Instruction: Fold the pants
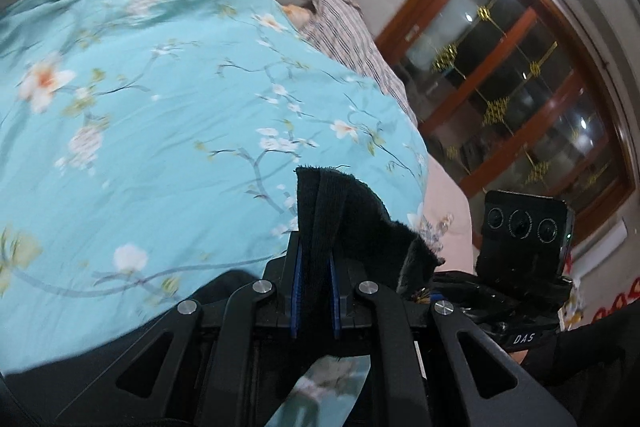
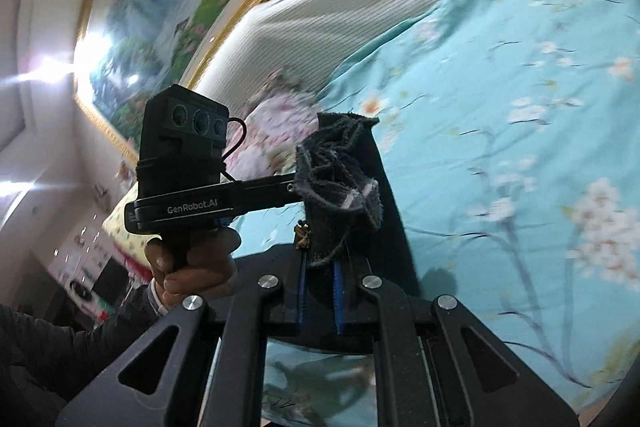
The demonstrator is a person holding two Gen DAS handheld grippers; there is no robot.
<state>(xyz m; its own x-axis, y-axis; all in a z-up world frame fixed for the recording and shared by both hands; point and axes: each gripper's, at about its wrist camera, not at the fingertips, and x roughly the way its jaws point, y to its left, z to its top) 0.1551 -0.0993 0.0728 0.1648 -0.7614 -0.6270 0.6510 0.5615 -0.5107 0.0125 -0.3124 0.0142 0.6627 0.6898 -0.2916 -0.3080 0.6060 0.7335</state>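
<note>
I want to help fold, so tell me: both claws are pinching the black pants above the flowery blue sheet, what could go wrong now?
1. The left claw grips only a narrow edge of the pants, so the cloth might slip out.
2. In the right claw the cloth is bunched and frayed, so the fold may come out crooked.
3. The other handheld gripper sits very close beside the right claw; they could bump, or drag the blue sheet.

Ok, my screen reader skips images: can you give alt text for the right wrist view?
The right gripper is shut on a bunch of black pants above a turquoise flowered bedsheet. To the left, a hand holds the left gripper.
</note>
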